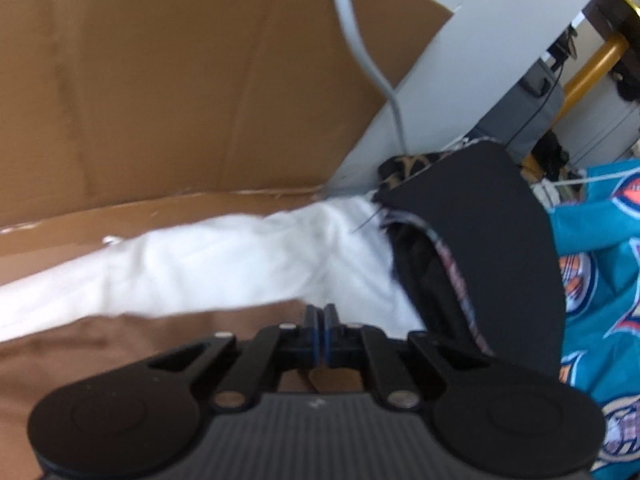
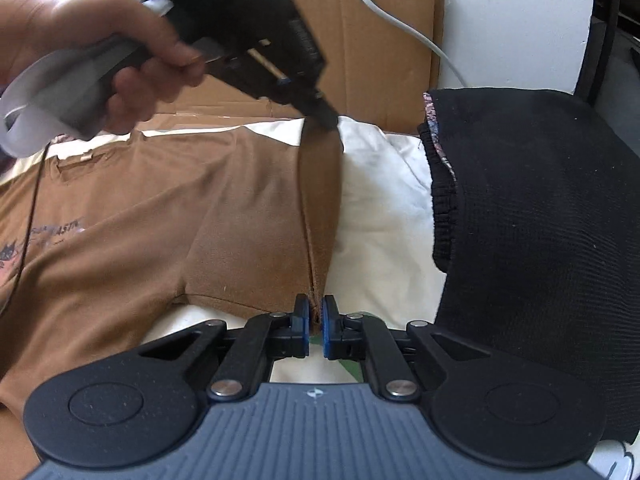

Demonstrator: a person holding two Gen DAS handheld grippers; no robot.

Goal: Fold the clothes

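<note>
A brown T-shirt [image 2: 120,216] with a small chest print lies on a white sheet [image 2: 384,216]. Its sleeve [image 2: 320,208] is lifted and stretched taut between both grippers. My right gripper [image 2: 315,312] is shut on the near end of the sleeve. At the far end, the left gripper [image 2: 326,118], held by a hand [image 2: 100,40], pinches the sleeve. In the left wrist view the left gripper [image 1: 321,312] is shut, with brown T-shirt cloth [image 1: 100,344] under and between its fingers and the white sheet [image 1: 200,264] beyond.
A black knitted garment [image 2: 540,220] lies piled at the right; it appears in the left wrist view as the black garment [image 1: 480,240]. A teal printed cloth [image 1: 592,272] lies further right. Cardboard [image 1: 180,80] stands behind, with a grey cable [image 2: 400,20] hanging.
</note>
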